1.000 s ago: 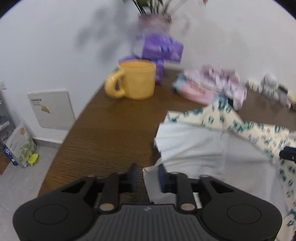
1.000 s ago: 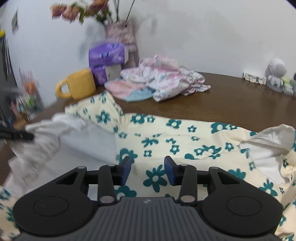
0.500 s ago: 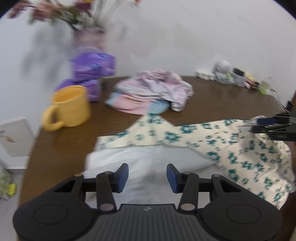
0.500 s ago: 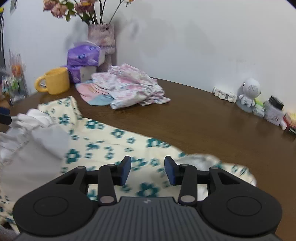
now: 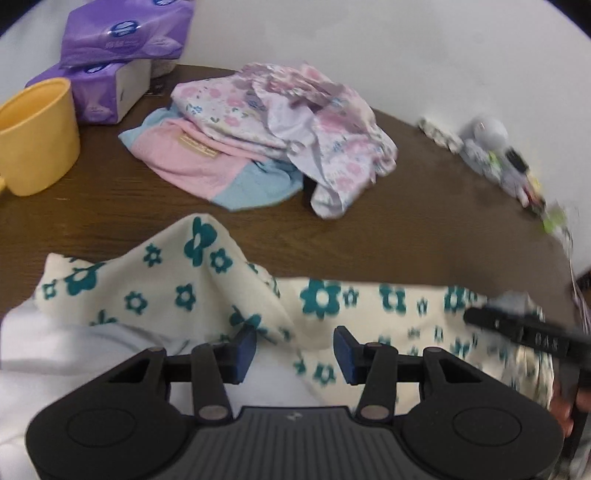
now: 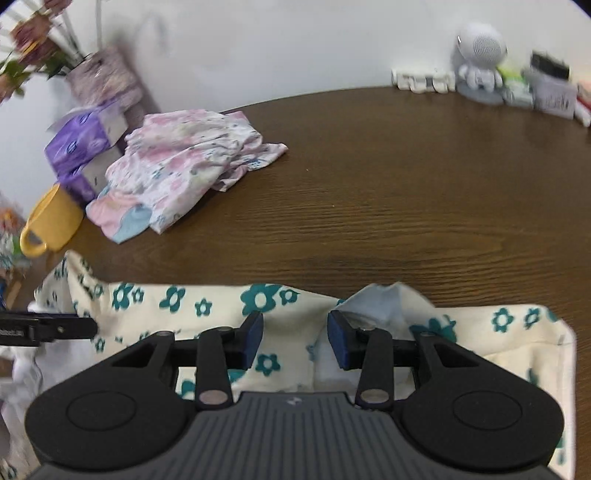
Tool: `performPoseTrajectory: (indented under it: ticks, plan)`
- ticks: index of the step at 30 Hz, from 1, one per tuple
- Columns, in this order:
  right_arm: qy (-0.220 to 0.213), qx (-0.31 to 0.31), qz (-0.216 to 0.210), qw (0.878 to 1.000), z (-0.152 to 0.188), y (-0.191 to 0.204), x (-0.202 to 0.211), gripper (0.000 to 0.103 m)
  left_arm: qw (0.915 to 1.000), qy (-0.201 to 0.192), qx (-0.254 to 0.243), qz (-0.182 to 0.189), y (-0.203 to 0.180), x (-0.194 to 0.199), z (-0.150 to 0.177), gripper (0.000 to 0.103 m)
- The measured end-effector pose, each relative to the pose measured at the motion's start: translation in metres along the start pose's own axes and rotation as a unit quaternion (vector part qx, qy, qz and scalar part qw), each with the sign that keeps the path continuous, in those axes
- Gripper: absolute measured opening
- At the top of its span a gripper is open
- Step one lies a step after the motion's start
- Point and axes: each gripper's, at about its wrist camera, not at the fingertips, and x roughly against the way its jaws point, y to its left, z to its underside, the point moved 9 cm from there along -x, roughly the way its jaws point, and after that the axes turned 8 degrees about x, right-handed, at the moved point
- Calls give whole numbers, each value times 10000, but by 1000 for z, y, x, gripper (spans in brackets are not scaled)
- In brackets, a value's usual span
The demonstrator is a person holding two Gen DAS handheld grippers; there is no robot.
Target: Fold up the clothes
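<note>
Floral garment (image 5: 325, 302) beneath both parted claws

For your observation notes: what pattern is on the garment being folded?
Teal flowers on cream garment, clearest in right wrist view.

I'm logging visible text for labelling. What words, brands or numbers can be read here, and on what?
"0 A S", roughly, faint, on the right gripper's finger.
Purple tissue packs: round blue logo, unreadable.
Tan tag on pink-and-blue cloth: too small.
Left gripper's finger: white print, blurred.
Gripper bodies: small emblem, no words.
</note>
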Motion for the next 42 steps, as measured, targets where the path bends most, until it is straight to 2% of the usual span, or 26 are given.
performPoseTrajectory:
  ticks: [1,2,3,5,8,10,11,12,14,17,19,20,22,24,27,29,35,40,42]
  plan:
    - [-22,-37,-61,10000,-1,-1,-2,21,9999,-102,11,12,-1,-1,-2,36]
    - [-45,-73,-122,9999,-2,-1,-3,7,9998,-203,22,25,-2,-2,-4,11]
    - [-66,-137,-200,9997,-3,-2,-5,5,9995,-305,32,37,-2,-3,-6,7]
    - [-213,-272,-340,9988,-8,-6,-3,3,9987,-507,54,62,-4,-5,-10,6]
    - [-880,-436,-547,9937,-25,-13,16,3,9889,-1433,-212,329,-13,17,-19,6]
    - [-1142,-391,-517,9913,-30,-16,20,3,9837,-1741,-258,377,-13,21,-24,7]
    - [-1252,-357,-486,9903,-32,-17,21,3,9831,-1773,-276,347,-12,17,-25,7]
    - [-1252,-337,-428,9906,-31,-18,18,3,9836,-1755,-294,298,-12,12,-26,7]
    - [-1143,-304,-288,9926,-29,-18,5,3,9886,-1461,-336,115,-10,-7,-23,9]
    - [-881,-246,-191,9956,-24,-17,-10,6,9943,-1045,-200,1,0,-24,-15,19]
    - [-733,-277,-166,9968,-20,-18,-14,11,9947,-1014,-108,90,4,-20,-14,35]
    - [-721,-298,-190,9968,-18,-18,-11,19,9949,-999,-43,105,7,-16,-14,46]
    - [-740,-343,-266,9963,-16,-20,-2,24,9953,-948,-77,153,9,-8,-11,47]
    - [-775,-196,-258,9965,-12,-22,12,24,9960,-867,-162,167,11,-1,-8,47]
    - [-650,182,-46,9977,-1,-25,26,26,9973,-649,-326,-63,16,1,3,47]
    - [-517,341,55,9981,8,-26,30,26,9976,-572,-392,-88,19,3,9,47]
    - [-432,705,-116,9965,41,-14,56,26,9966,-379,-722,145,16,33,36,47]
    - [-543,859,-427,9939,76,9,94,31,9902,-568,-1248,265,6,80,66,60]
    - [-559,987,-428,9926,93,17,107,33,9880,-557,-1402,342,2,95,85,65]
